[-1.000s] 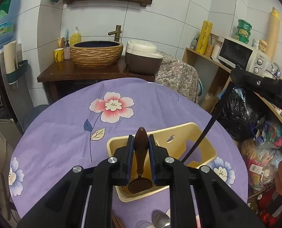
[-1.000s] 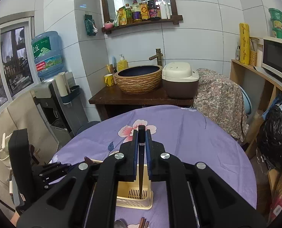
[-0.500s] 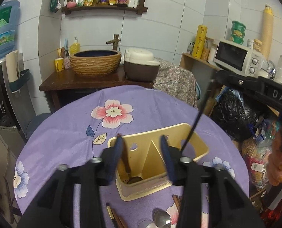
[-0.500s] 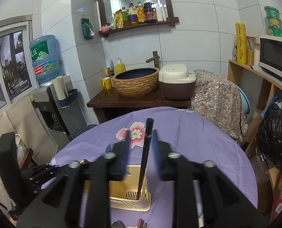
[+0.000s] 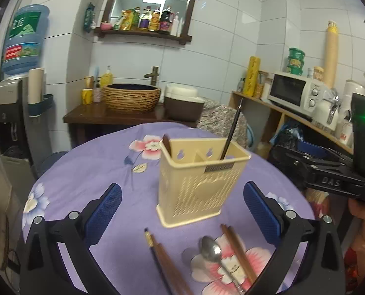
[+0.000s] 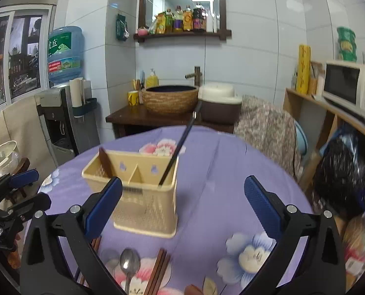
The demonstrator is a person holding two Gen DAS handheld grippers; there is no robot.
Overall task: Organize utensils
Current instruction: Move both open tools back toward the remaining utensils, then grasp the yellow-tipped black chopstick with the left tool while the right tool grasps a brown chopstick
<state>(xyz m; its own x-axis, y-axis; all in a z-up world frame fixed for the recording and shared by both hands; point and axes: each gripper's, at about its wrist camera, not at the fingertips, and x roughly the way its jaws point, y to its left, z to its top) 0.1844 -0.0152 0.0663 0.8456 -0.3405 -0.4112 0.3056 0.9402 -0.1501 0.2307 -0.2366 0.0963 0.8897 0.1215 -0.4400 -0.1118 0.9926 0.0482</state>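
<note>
A cream plastic utensil holder (image 5: 199,184) stands on the purple flowered table; it also shows in the right wrist view (image 6: 143,196). A brown wooden spoon handle (image 5: 167,143) stands in its left compartment and a black chopstick (image 5: 230,132) leans in its right one; the chopstick (image 6: 180,145) and the handle (image 6: 105,161) show in the right wrist view too. My left gripper (image 5: 182,211) is open and empty, in front of the holder. My right gripper (image 6: 182,206) is open and empty, near the holder. On the table lie brown chopsticks (image 5: 239,248), a metal spoon (image 5: 212,248) and a dark chopstick pair (image 5: 162,258).
The round table's edge (image 5: 44,179) curves close on the left. Behind it stand a wooden washstand with a woven basin (image 5: 130,97) and a rice cooker (image 5: 183,100). A shelf with a microwave (image 5: 290,91) is on the right, a water dispenser (image 6: 62,113) on the left.
Both grippers opened and pulled back and down. The left let go of the wooden spoon, the right let go of the black chopstick; both now stand in the holder.
</note>
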